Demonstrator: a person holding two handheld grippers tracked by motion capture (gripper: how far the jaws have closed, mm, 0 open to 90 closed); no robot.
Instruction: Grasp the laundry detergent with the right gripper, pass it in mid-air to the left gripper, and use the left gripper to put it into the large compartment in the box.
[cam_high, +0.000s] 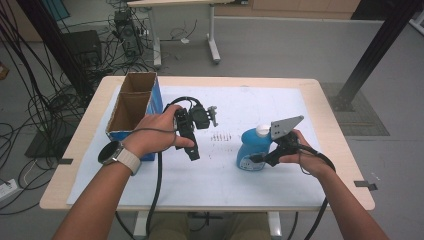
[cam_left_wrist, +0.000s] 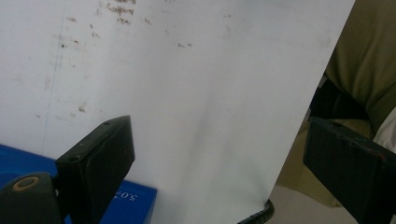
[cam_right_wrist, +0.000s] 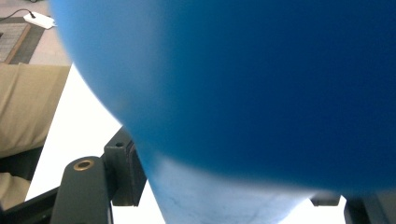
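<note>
even, soft overhead light fills the high view, with faint shadows under the forearms. the white mat (cam_high: 240, 170) looks bright, near washed out. in the right gripper view the blue bottle (cam_right_wrist: 243, 84) is fully blurred; the left gripper view is slightly soft.

Blue bottle (cam_high: 252, 150): smooth plastic, slight sheen, white cap. Divided box (cam_high: 131, 107): raw brown cardboard inside, printed blue outside. Table (cam_high: 330, 125): pale wood-look edge under matt white sheet (cam_high: 250, 105), faintly stained. Left gripper (cam_high: 192, 145) jaws: matt black plastic, brass-coloured rivet.
</note>
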